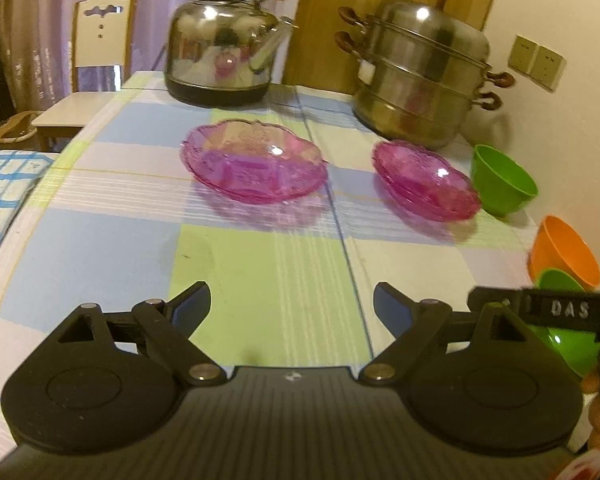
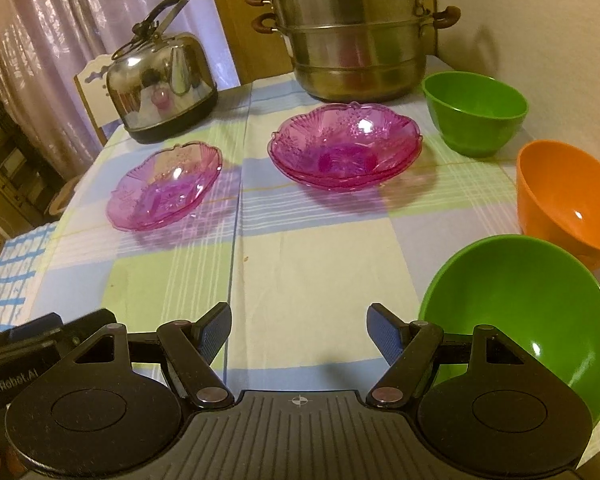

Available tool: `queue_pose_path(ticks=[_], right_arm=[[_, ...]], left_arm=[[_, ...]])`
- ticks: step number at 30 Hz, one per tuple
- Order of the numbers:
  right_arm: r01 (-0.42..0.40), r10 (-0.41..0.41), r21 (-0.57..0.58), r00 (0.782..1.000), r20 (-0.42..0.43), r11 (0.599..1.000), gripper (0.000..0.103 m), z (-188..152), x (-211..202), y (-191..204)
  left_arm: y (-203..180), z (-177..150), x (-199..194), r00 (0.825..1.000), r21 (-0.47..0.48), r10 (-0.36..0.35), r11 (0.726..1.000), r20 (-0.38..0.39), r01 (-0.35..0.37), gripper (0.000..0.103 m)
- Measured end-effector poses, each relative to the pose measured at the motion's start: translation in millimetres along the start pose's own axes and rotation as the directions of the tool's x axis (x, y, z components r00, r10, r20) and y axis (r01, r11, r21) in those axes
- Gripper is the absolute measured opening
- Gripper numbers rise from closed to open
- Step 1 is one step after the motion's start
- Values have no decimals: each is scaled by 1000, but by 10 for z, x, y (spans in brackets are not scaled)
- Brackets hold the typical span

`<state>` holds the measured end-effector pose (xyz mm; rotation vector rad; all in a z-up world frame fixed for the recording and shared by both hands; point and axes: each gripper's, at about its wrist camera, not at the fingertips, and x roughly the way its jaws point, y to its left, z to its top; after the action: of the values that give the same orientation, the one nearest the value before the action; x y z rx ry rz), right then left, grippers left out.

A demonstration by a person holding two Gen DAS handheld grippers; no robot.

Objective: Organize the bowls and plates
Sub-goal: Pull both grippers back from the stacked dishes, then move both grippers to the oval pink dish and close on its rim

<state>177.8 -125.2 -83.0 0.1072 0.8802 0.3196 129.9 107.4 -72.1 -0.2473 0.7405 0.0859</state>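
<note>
A single pink glass plate (image 1: 254, 160) (image 2: 166, 186) lies mid-table. To its right sits a stack of pink glass plates (image 1: 426, 180) (image 2: 346, 146). A green bowl (image 1: 502, 180) (image 2: 476, 114) stands by the wall, an orange bowl (image 1: 566, 252) (image 2: 568, 196) nearer, and a second green bowl (image 2: 528, 304) (image 1: 560, 280) nearest. My left gripper (image 1: 292, 308) hovers open over bare cloth, well short of the plates. My right gripper (image 2: 298, 332) is open too, empty, with the near green bowl just to its right.
A steel kettle (image 1: 224, 40) (image 2: 162, 80) and a stacked steel steamer pot (image 1: 424, 72) (image 2: 356, 28) stand at the back of the checked tablecloth (image 1: 260, 264). A chair (image 1: 96, 56) stands beyond the table's left edge. The wall runs along the right side.
</note>
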Motion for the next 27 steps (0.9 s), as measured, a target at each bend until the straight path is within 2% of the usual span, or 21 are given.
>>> queue_pose_path(ticks=[4, 7, 15, 20, 24, 27], right_arm=[[-17, 17, -44, 1000, 3, 999, 74, 24, 26, 79], [-60, 60, -62, 998, -3, 996, 74, 82, 67, 179], [-127, 126, -73, 992, -14, 989, 74, 363, 278, 424], [-146, 146, -71, 989, -15, 987, 74, 628, 512, 552], [-110, 109, -98, 994, -14, 989, 74, 824, 733, 615], [-120, 117, -119, 993, -31, 986, 74, 948, 932, 674]], left_arm=[[168, 161, 15, 1000, -32, 25, 999, 10, -25, 87], [276, 288, 38, 999, -45, 37, 998, 20, -36, 87], [546, 717, 262, 998, -57, 58, 997, 33, -56, 87], [729, 951, 525, 996, -78, 79, 994, 32, -76, 87], [866, 1071, 751, 993, -86, 119, 990, 27, -116, 87], [972, 1157, 931, 993, -112, 119, 987, 8, -117, 86]])
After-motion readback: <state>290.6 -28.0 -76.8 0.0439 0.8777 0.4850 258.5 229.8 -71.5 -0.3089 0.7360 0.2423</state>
